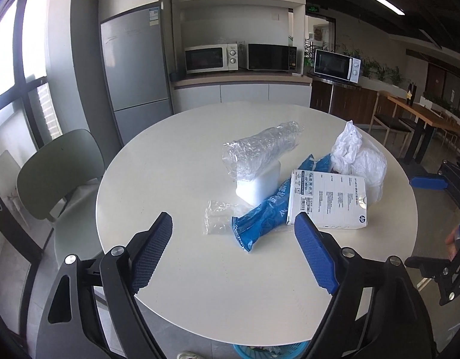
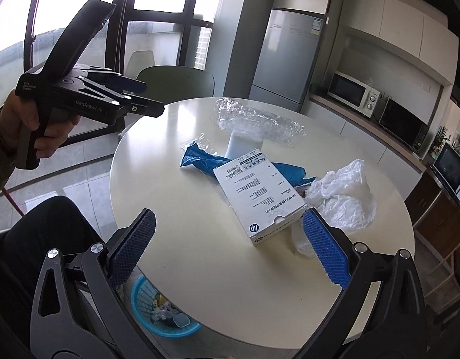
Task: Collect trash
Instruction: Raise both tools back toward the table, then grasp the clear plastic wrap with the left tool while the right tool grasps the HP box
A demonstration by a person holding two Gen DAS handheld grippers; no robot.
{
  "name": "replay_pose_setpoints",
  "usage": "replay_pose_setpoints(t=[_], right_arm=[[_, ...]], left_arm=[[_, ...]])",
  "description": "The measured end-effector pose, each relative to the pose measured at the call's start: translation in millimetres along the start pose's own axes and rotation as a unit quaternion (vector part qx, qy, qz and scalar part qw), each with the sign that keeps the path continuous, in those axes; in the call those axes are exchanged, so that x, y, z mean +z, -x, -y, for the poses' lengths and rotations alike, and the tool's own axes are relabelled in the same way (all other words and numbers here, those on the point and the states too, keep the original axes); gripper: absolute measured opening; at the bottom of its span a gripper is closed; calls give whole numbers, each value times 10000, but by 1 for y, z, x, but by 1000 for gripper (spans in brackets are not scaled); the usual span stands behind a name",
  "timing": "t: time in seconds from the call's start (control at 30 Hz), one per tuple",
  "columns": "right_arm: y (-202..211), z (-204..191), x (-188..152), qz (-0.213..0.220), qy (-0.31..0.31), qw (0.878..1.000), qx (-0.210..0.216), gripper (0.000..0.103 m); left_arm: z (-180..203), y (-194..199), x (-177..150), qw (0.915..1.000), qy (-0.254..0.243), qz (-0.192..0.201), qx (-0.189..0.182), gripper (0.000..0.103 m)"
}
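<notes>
Both hand-held grippers are released w/ nothing between the pads: left hand-held gripper (image 1: 233,252) hangs over the near edge of the round white table (image 1: 176,167), right hand-held gripper (image 2: 230,248) over the near edge too, jaws wide apart. Trash sits toward the table's right half, left to right: flat clear plastic bag (image 1: 218,220), then blue plastic wrapper (image 1: 260,223) lying diagonally, white foam block (image 1: 258,187) w/ crinkled clear wrap (image 1: 261,149) resting on top, white HP box (image 1: 328,199) lying on the blue wrapper's far end, and crumpled white plastic bag (image 1: 357,155) nearest the right edge, touching the box. Blue basket (image 2: 161,314) w/ scraps inside sits on the floor under the near edge.
</notes>
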State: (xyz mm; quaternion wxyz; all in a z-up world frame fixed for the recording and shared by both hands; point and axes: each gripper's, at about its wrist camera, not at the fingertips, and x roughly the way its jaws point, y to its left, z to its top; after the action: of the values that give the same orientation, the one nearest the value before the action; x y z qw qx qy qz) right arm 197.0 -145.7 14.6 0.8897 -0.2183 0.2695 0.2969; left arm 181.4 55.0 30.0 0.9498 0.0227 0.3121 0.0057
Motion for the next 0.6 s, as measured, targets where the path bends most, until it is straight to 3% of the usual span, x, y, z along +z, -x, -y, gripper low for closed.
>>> replay_pose_setpoints(t=[0.27,0.6], right_arm=[[-25,20,12,-182,334,9990,237,94],[-59,30,21,-620,812,9939,406,94]], left_arm=[[-3,-32,25,9993,-328,-156,-32,89],[-4,-83,58,9951,-753,-482,-422,90]])
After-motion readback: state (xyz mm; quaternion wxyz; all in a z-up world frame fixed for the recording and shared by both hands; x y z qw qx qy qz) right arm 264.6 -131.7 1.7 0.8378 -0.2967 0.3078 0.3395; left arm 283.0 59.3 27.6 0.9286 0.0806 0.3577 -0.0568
